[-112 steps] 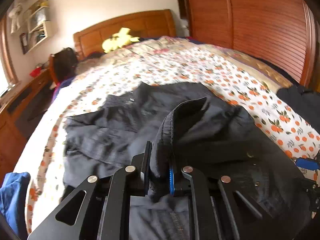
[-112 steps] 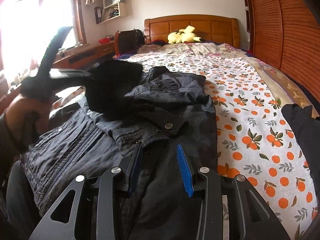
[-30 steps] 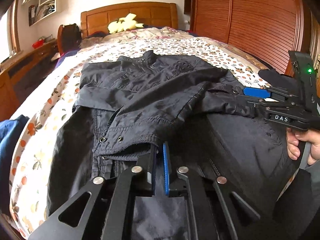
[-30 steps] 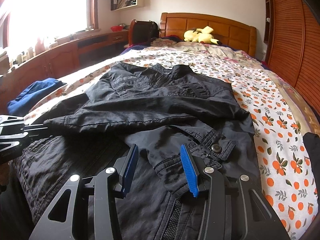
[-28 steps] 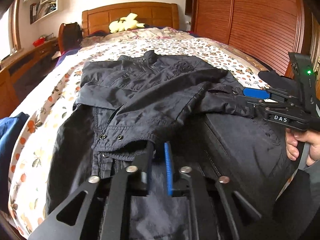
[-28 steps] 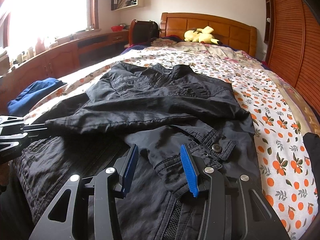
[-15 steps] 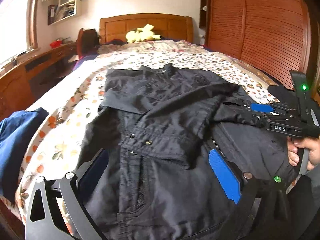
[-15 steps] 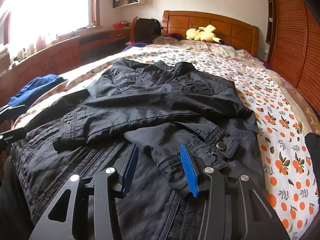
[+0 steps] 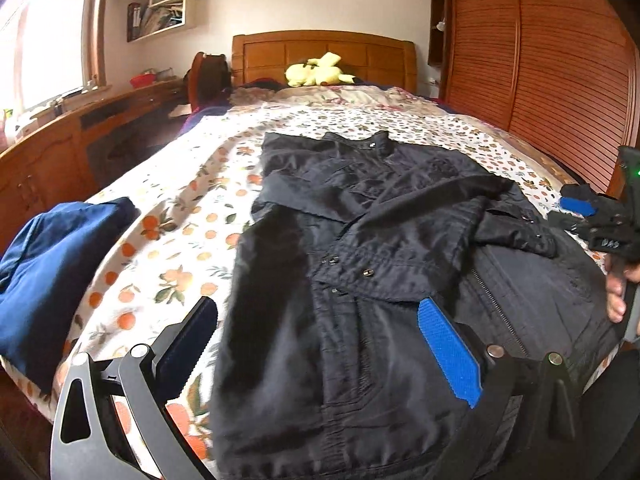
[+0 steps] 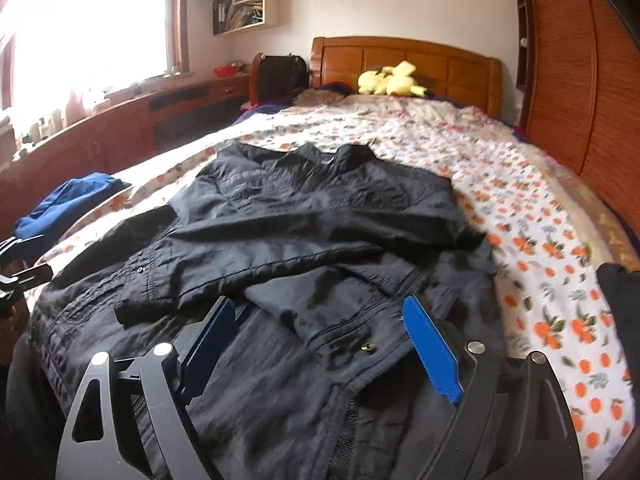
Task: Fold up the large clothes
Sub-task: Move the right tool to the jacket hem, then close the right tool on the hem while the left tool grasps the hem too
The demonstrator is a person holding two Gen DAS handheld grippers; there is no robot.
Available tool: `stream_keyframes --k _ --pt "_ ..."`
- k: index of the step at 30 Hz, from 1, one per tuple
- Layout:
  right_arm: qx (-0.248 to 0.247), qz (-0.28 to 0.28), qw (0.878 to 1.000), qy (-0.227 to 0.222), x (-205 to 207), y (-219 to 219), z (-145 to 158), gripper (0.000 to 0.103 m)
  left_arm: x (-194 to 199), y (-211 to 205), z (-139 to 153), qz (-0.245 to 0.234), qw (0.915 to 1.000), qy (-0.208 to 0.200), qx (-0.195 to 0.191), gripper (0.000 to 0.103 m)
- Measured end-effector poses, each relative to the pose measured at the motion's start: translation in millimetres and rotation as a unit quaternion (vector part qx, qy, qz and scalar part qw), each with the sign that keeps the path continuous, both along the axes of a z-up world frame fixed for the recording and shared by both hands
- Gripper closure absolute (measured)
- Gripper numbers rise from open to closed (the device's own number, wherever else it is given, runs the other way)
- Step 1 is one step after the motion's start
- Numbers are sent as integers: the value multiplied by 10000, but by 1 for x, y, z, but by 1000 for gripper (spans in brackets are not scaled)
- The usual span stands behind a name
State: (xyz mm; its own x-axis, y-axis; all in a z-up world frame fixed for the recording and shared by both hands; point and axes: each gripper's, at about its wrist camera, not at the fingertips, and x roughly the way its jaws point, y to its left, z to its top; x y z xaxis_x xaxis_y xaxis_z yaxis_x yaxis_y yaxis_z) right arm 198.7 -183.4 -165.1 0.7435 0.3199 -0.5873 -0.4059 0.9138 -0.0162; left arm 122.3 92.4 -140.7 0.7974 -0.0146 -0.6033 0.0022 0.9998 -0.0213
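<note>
A home bedroom is shown: ahead of the tool a bed [image 9: 192, 184] is spread with an orange-print sheet, closed off by a wooden headboard [image 9: 324, 54] where a yellow plush toy [image 9: 318, 72] is propped; slatted wardrobe doors [image 9: 552, 60] are seen to the right.

jacket [image 9: 360, 240]: black | bedsheet [image 9: 192, 216]: white, orange-fruit print | folded garment [image 9: 52, 256]: blue | plush toy [image 9: 316, 74]: yellow | headboard [image 9: 324, 54]: brown wood | gripper pads [image 9: 448, 352]: blue

Bed [image 9: 192, 216], orange-print sheet: black jacket [image 9: 360, 280] spread flat; blue garment [image 9: 52, 264] at edge; yellow plush toy [image 9: 316, 74] by headboard.
</note>
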Motion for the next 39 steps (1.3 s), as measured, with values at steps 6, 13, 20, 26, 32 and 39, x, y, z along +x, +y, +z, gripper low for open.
stream_keyframes --k 6,13,20,26,32,39 --pt "-308 -150 9993 113 -18 -24 -6 20 -6 17 -8 102 9999 84 22 2" --pt "-398 -581 9966 437 -45 -69 -23 21 -10 36 -17 181 9997 161 -50 2" --pt "-368 -833 9927 791 -70 -98 -32 32 -13 45 -23 194 9995 220 -97 2" --pt "-497 -920 9885 1089 -77 -105 -44 43 -17 49 -26 189 9994 276 -106 2" --pt "-329 -595 9921 1053 -82 -97 -39 80 -23 52 -29 125 9992 366 -96 2" --pt "-410 -501 9928 1010 -82 -87 -34 77 -39 54 -32 -133 9985 509 -139 8"
